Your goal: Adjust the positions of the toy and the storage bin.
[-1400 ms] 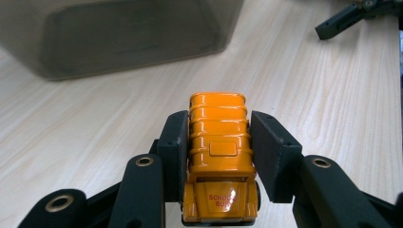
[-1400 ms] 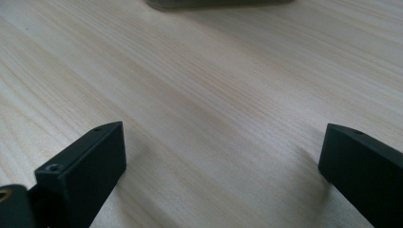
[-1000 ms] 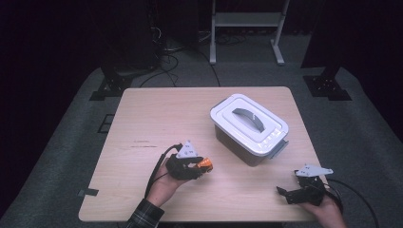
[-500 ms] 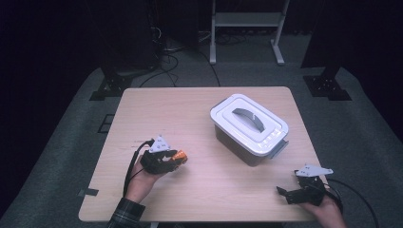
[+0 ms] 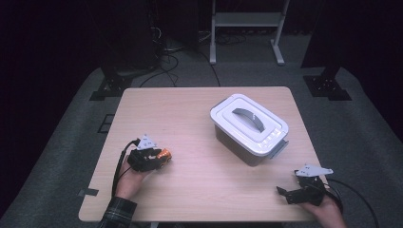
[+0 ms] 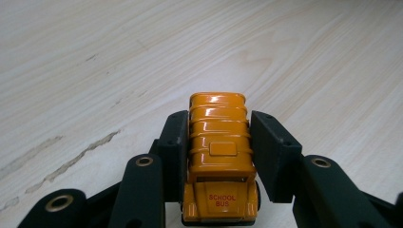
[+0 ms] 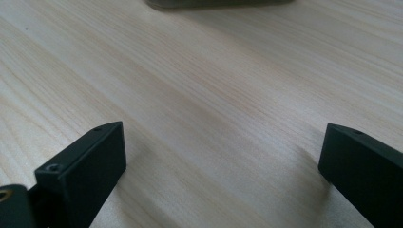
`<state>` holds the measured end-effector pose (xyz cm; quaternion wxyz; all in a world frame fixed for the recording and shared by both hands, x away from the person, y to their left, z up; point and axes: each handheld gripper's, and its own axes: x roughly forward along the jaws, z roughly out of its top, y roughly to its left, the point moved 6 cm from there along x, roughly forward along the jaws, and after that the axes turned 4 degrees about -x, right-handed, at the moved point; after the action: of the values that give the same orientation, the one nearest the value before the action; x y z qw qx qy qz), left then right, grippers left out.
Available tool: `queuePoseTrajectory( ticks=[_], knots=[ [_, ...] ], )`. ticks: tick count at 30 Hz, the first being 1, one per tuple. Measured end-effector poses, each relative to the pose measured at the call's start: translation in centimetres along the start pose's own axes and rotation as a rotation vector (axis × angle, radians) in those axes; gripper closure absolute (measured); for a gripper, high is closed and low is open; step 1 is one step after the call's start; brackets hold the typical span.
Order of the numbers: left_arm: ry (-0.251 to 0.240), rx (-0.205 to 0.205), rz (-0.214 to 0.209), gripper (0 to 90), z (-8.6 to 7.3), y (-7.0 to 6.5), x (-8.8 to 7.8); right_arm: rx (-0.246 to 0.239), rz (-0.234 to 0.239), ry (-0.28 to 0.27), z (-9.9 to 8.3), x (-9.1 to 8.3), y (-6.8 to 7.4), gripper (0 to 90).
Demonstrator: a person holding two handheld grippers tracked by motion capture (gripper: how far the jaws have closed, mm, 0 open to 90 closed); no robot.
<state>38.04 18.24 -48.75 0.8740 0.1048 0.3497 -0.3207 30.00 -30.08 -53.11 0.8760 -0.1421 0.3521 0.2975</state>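
Observation:
An orange toy school bus [image 6: 218, 152] sits between the two black pads [image 6: 173, 142] of my left gripper [image 6: 218, 137], which is shut on its sides just above the wooden table [image 5: 190, 109]. In the high view this left gripper [image 5: 159, 158] is at the table's left front, with the bus [image 5: 164, 153] poking out to the right. At the front right corner my right gripper [image 5: 285, 194] lies low over the table. Its jaws stand wide apart in the right gripper view [image 7: 223, 156], with bare wood between them.
A white lidded plastic box [image 5: 249, 128] with a grey handle stands right of the table's middle; its lower edge [image 7: 214, 4] shows at the top of the right gripper view. Dark stands and cables are on the floor behind the table.
My left hand has carried the bus leftward across the table, away from the box. The right gripper has kept still.

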Motion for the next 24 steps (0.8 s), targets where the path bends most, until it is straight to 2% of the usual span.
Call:
queuePoseTrajectory(
  ticks=[7,10,12,14,17,18,20,24],
  knots=[
    [0.013,-0.030,0.005,58.6,-0.8,0.8,0.4,0.001,0.000,0.000,0.0,0.0,0.0,0.9],
    [-0.002,-0.038,-0.002,58.1,-0.9,0.9,0.5,0.000,0.000,0.000,0.0,0.0,0.0,0.9],
    [-0.011,-0.042,0.011,52.1,-0.9,1.0,0.5,0.000,0.000,0.000,0.0,0.0,0.0,0.9],
    [-0.030,-0.052,0.008,45.5,-0.7,1.0,0.4,-0.001,0.000,0.000,0.0,0.0,0.0,0.9],
    [-0.041,-0.054,0.004,41.3,-0.6,0.9,0.3,0.000,0.000,0.000,0.0,0.0,0.0,0.9],
    [-0.046,-0.059,-0.001,36.3,-0.5,0.8,0.2,0.000,0.000,0.000,0.0,0.0,0.0,0.9],
    [-0.053,-0.080,-0.017,35.2,-0.3,0.4,0.1,0.000,0.000,0.000,0.0,0.0,0.0,0.9],
    [-0.089,-0.087,-0.028,29.7,0.4,-0.6,-0.3,0.001,-0.001,0.000,0.0,0.0,0.0,0.9]
  ],
)
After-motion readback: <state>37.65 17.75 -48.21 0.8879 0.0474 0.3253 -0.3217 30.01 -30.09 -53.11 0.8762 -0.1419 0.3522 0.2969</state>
